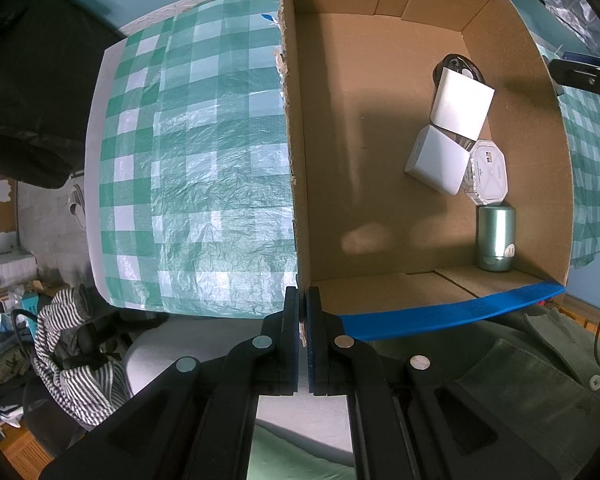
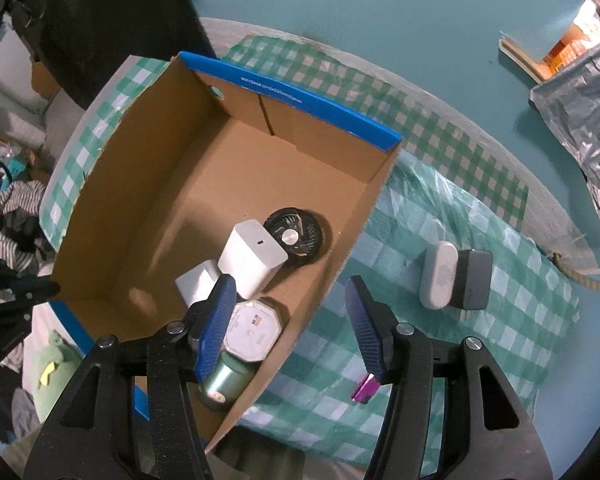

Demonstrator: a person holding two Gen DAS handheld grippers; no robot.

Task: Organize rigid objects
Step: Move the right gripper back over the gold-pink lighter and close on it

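Note:
A cardboard box (image 1: pixel 380 168) with blue rims stands on the green checked cloth (image 1: pixel 204 152). Along its right side lie two white adapters (image 1: pixel 462 108) (image 1: pixel 436 164), a black round fan (image 1: pixel 456 62), a white octagonal case (image 1: pixel 488 176) and a green cylinder (image 1: pixel 496 236). My left gripper (image 1: pixel 303 304) points straight down, shut on the box's near left corner wall. My right gripper (image 2: pixel 291 284) hovers open over the box's right wall (image 2: pixel 340 240), with nothing held between its fingers. Outside the box on the cloth lie a light grey case (image 2: pixel 438 276), a dark grey block (image 2: pixel 476 280) and a small purple stick (image 2: pixel 365 390).
The left half of the box floor (image 2: pixel 148 208) is bare. A silver crinkled bag (image 2: pixel 580 112) lies at the far right on the teal surface. Striped clothing (image 1: pixel 72 344) and clutter sit beyond the table's left edge. A green garment (image 1: pixel 520 380) is close below.

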